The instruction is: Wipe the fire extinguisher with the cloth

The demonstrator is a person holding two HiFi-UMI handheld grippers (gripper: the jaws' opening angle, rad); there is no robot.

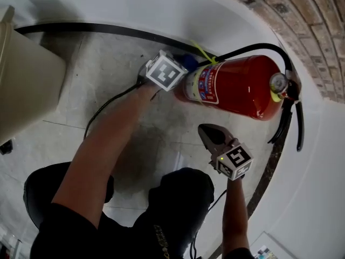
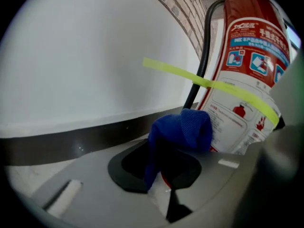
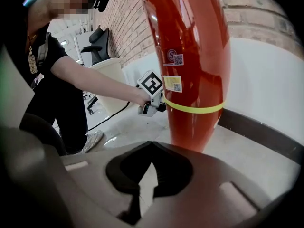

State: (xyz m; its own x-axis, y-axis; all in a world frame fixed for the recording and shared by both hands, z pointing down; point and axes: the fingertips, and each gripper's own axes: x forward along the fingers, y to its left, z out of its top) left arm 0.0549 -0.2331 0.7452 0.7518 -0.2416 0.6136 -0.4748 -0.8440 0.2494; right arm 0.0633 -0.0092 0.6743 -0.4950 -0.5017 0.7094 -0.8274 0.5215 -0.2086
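R gripper (image 1: 205, 131) clenched, empty, beside fire extinguisher (image 1: 237, 85); L gripper (image 2: 162, 178) grips blue cloth (image 2: 183, 127) by its base.

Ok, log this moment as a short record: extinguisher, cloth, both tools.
fire extinguisher: red, upright on the floor by the white wall, yellow band around it
cloth: blue, bunched, close against the extinguisher's lower label
left tool: shut on the cloth
right tool: shut, empty, apart from the extinguisher
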